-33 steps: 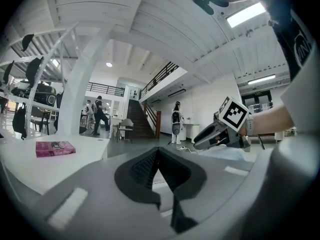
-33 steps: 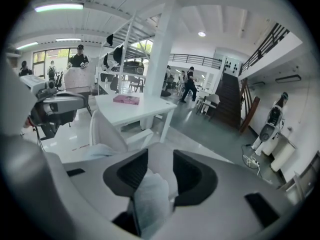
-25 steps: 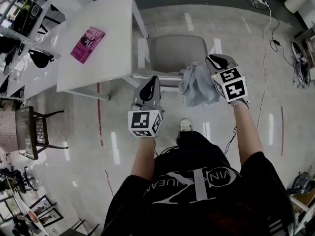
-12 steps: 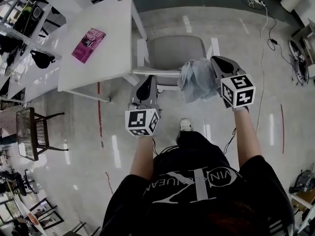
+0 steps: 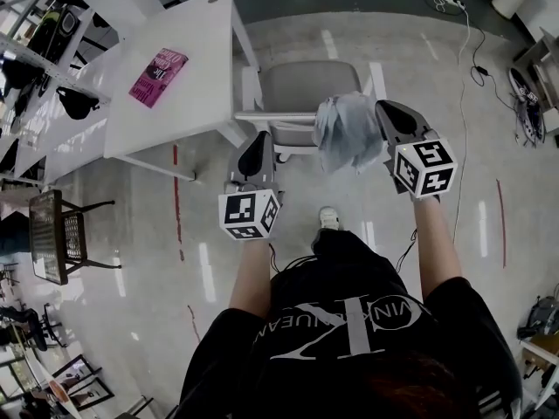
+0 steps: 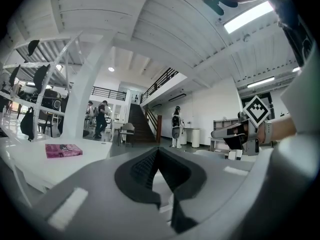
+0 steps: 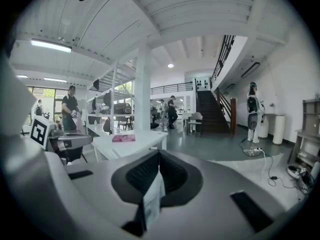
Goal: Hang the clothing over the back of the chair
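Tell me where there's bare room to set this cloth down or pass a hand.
The chair seat is bare. The table is free right of the book. Floor between chair and cable is open. Crowded: shelves at far left; the cloth hangs at the chair's right corner.

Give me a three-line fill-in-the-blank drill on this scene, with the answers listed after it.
1. The hand-held gripper shut on the clothing is the person's ____ one.
2. The book lying on the white table has a ____ cover.
3. The left hand-held gripper, jaws together, holds ____.
Missing words: right; pink; nothing.
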Demonstrator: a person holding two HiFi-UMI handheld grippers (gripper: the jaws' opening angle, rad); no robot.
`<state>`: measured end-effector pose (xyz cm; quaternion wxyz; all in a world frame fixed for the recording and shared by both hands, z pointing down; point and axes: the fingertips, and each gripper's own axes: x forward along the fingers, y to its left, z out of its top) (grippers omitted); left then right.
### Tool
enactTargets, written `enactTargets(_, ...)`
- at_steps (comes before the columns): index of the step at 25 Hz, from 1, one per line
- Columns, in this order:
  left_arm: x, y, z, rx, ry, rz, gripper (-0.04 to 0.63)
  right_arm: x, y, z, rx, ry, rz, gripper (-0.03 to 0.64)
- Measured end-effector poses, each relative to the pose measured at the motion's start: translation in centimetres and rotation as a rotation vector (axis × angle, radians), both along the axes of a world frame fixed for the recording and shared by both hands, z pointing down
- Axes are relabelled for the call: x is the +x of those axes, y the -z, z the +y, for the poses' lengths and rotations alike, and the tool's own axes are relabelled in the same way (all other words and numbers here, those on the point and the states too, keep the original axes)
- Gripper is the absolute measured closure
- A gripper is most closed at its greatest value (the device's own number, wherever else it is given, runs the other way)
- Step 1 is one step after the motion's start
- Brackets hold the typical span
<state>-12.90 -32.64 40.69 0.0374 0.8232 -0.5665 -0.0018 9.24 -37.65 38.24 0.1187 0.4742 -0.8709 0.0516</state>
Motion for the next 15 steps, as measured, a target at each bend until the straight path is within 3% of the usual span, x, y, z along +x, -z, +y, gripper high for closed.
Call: enactTargets(15, -1.1, 1.4, 5.4, 0.023, 0.022, 0.000, 0.584, -0.2, 1.5, 6.8, 0.089, 0.005, -0.098, 0.601)
